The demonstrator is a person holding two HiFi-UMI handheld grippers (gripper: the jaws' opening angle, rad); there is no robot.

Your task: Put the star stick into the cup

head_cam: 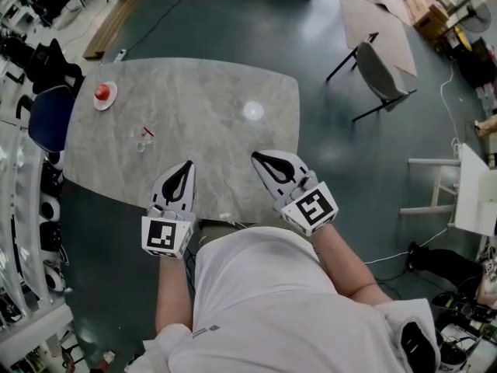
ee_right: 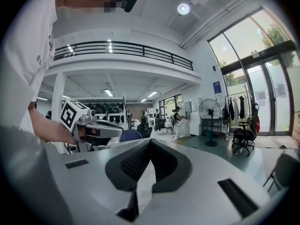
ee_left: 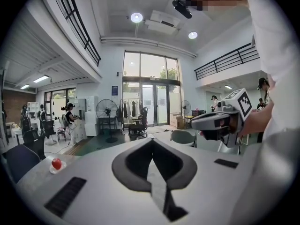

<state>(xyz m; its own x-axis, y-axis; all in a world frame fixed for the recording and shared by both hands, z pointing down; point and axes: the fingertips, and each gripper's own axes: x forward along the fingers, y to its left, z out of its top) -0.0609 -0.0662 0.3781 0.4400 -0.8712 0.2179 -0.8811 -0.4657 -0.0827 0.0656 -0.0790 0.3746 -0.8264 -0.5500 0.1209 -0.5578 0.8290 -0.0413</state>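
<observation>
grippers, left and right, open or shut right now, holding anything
Left gripper: shut, tips together, holding nothing.
Right gripper: shut, tips together, holding nothing.

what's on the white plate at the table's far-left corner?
One red round thing sits on the plate; nothing else shows there. It covers the plate's middle, so anything under it can't be seen. It is too small to identify.
</observation>
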